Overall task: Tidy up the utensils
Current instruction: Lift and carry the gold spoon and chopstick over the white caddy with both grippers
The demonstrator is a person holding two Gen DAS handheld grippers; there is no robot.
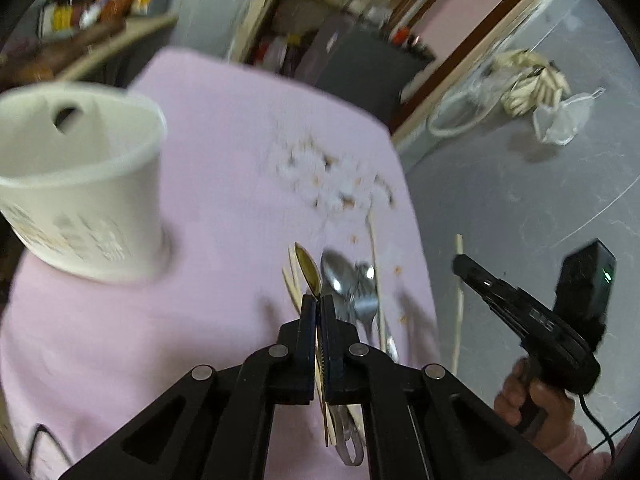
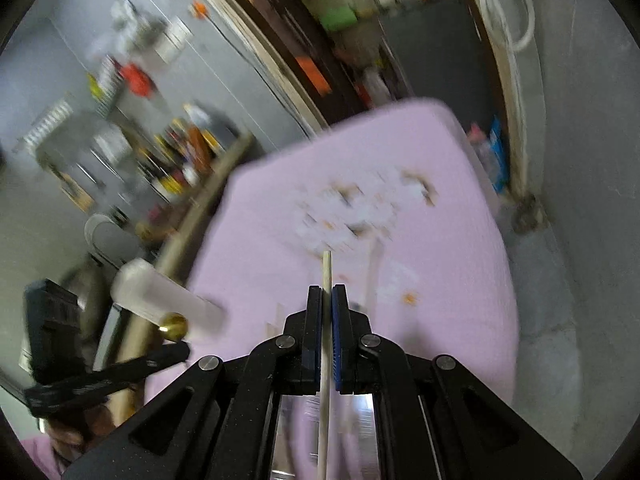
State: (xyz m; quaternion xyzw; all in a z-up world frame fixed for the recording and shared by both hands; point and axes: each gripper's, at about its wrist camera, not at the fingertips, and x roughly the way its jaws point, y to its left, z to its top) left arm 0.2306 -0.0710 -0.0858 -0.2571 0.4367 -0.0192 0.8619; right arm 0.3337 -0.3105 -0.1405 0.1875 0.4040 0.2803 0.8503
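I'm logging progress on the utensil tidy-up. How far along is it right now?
Nothing shows inside the white holder yet. In hand: the left gripper is shut on a gold spoon, and the right gripper is shut on a chopstick. Left: silver spoons and more chopsticks lie on the pink cloth.

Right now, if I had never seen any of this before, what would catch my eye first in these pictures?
Probably the left gripper, shut on a gold spoon above a pile of silver spoons on the pink tablecloth. Next, the big white cup standing at the left of the table. Then the right gripper, clamped on a single wooden chopstick over the same cloth.
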